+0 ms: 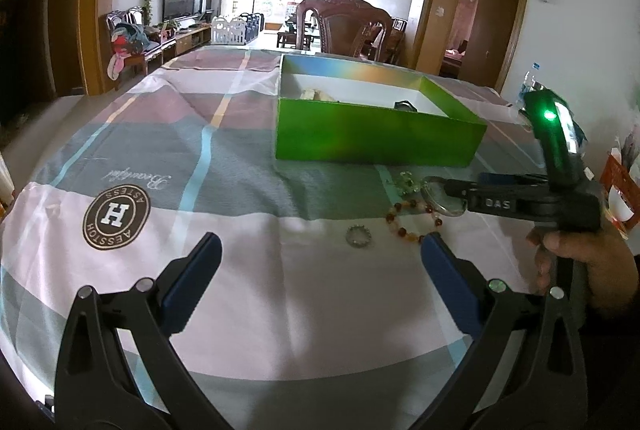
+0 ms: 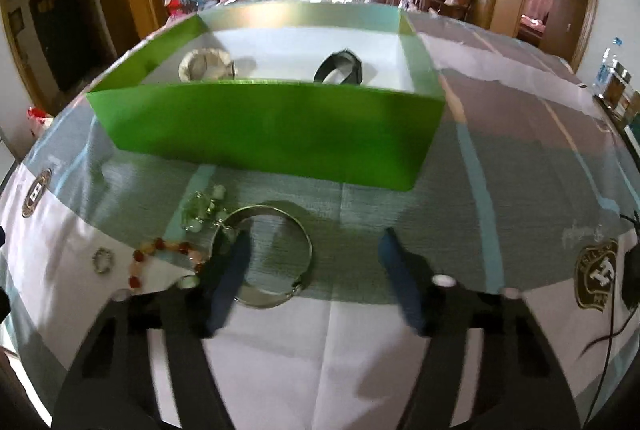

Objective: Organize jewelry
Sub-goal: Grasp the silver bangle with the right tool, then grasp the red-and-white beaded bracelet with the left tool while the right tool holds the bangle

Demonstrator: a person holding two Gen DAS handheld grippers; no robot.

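A green box point(image 1: 376, 134) stands on the table and shows in both views point(image 2: 264, 134). A beige bracelet point(image 2: 206, 64) and a dark bangle point(image 2: 340, 68) lie inside it. In front of it lie a silver bangle point(image 2: 272, 262), a pale green bead piece point(image 2: 202, 212), a red-orange bead bracelet point(image 2: 160, 254) and a small silver ring point(image 2: 103, 260). My right gripper point(image 2: 316, 254) is open, its left finger point(image 2: 232, 270) inside the silver bangle's loop. My left gripper point(image 1: 320, 250) is open and empty, just short of the ring point(image 1: 359, 236) and bead bracelet point(image 1: 412, 220).
A checked cloth point(image 1: 240, 166) with round logos covers the table. A carved wooden chair point(image 1: 344, 26) stands behind the far edge. Bottles and jars point(image 2: 616, 86) stand at the right edge. A black cable point(image 2: 616, 310) lies at the right.
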